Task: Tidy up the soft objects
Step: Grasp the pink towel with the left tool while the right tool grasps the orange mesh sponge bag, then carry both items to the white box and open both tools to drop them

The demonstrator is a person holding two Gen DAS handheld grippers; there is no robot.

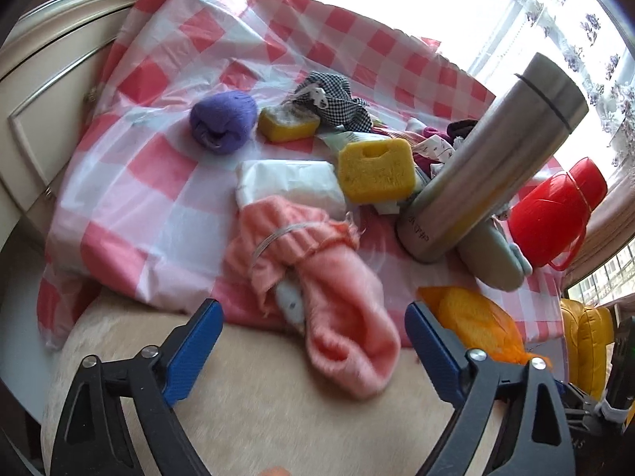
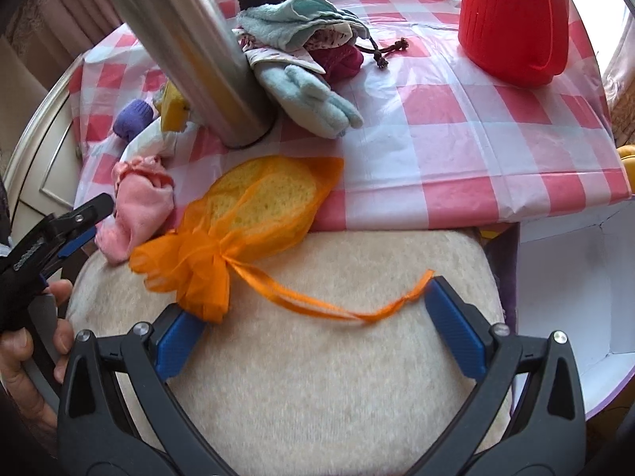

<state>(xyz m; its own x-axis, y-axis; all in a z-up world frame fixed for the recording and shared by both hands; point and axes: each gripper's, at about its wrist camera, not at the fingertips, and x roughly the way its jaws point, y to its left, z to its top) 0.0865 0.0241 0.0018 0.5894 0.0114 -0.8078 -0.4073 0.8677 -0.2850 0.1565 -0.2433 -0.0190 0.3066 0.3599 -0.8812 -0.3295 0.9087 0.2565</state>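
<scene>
My left gripper (image 1: 313, 317) is open, its blue pads either side of a pink knitted piece (image 1: 321, 277) that hangs over the table's front edge. It also shows in the right wrist view (image 2: 139, 202). My right gripper (image 2: 313, 313) is open just before an orange mesh bag (image 2: 254, 206) with a yellow sponge inside; the bag's ribbon (image 2: 341, 305) trails between the pads. The bag also shows in the left wrist view (image 1: 476, 321). A purple yarn ball (image 1: 222, 121), two yellow sponges (image 1: 375, 168) (image 1: 287, 121), a white packet (image 1: 289, 186) and a checked cloth (image 1: 333, 99) lie further back.
A steel flask (image 1: 492, 158) and a red plastic jug (image 1: 555, 214) stand on the pink checked tablecloth (image 1: 158, 158). Pale blue gloves (image 2: 309, 95) and a heap of fabrics lie beside the flask. A beige cushioned seat (image 2: 317, 357) is below; a white box (image 2: 575, 277) sits at right.
</scene>
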